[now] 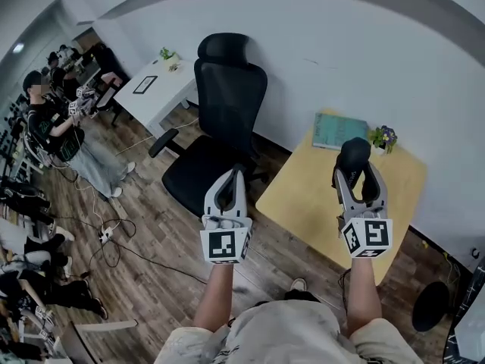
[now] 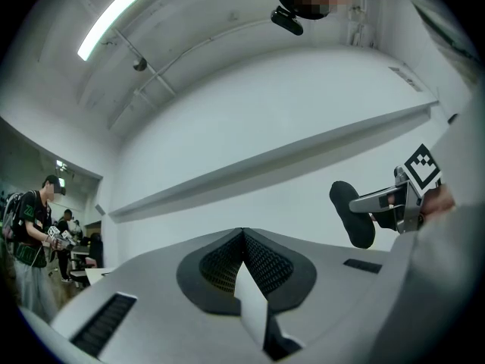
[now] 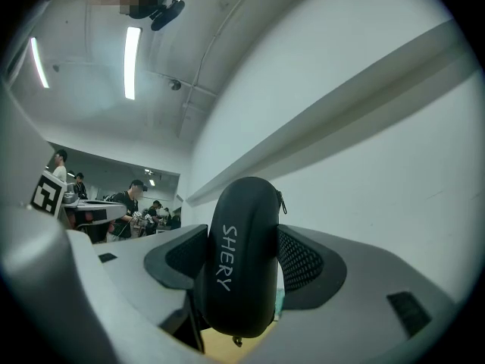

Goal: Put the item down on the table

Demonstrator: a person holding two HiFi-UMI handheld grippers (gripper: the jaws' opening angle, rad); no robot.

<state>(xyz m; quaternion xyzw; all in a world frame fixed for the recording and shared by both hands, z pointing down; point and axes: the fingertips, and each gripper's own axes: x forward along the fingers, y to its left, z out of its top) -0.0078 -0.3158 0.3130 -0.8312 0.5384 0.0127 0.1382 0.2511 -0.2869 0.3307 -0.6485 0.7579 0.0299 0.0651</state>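
Observation:
A black zipped glasses case (image 3: 241,255) printed "SHERY" stands upright between the jaws of my right gripper (image 3: 244,241), which is shut on it. In the head view the case (image 1: 353,152) hangs above the far part of the yellow table (image 1: 311,203), with the right gripper (image 1: 355,170) pointing away from me. In the left gripper view the case (image 2: 353,212) shows at the right, against the white wall. My left gripper (image 1: 236,173) is held up over the wooden floor, left of the table. Its pads (image 2: 242,237) meet with nothing between them.
A teal book (image 1: 339,130) and a small potted plant (image 1: 383,136) lie at the table's far edge. A black office chair (image 1: 223,120) stands left of the table, and a white desk (image 1: 155,89) beyond it. People (image 1: 53,123) and cables (image 1: 106,235) fill the left side.

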